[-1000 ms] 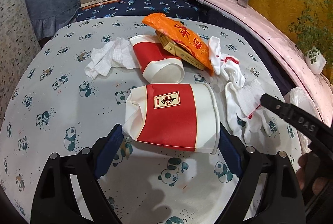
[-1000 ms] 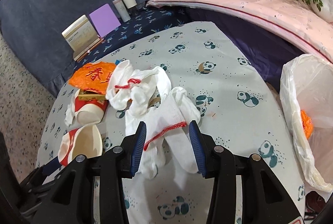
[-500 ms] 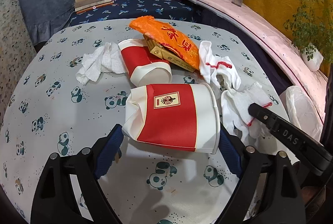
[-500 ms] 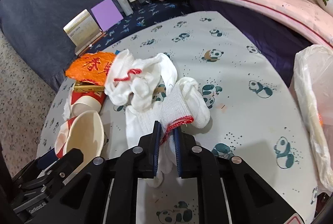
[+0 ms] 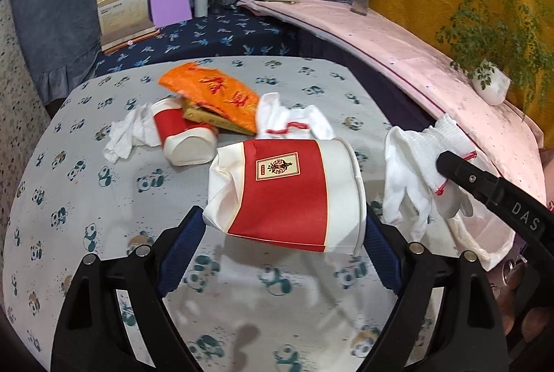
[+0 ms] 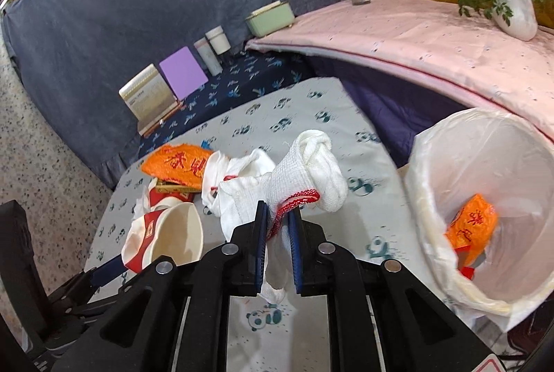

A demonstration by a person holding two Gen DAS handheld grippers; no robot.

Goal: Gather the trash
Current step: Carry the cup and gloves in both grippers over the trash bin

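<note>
Two jaws pinch the white glove (image 6: 304, 178) between them.

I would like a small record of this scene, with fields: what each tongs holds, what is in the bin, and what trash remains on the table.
left tongs: shut on crushed red cup, lifted
right tongs: shut on white glove, lifted
bin: lined with a bag, holds an orange wrapper
table: second red cup, tissue, orange packet, another glove
</note>
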